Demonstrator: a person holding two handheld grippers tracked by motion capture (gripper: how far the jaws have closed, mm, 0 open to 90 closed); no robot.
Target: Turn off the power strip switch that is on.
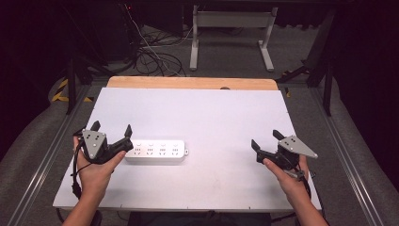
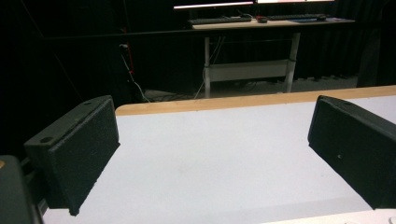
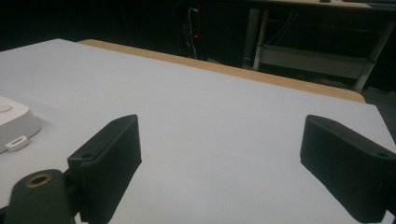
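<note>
A white power strip (image 1: 155, 151) lies flat on the white tabletop (image 1: 211, 113), left of centre, with its long side across the table. My left gripper (image 1: 112, 128) is open at the strip's left end; its right finger is close to that end, and nothing is between the jaws. In the left gripper view the left gripper (image 2: 212, 140) stands wide over bare table. My right gripper (image 1: 266, 138) is open well to the right of the strip, holding nothing. In the right gripper view the right gripper (image 3: 219, 158) is wide open, and the strip's end (image 3: 11, 123) sits at the far left.
A wooden strip (image 1: 188, 83) borders the table's far edge. Beyond it on the floor stand a white desk frame (image 1: 230, 28) and a tangle of cables (image 1: 155, 52). Metal rails (image 1: 51, 141) run along both sides of the table.
</note>
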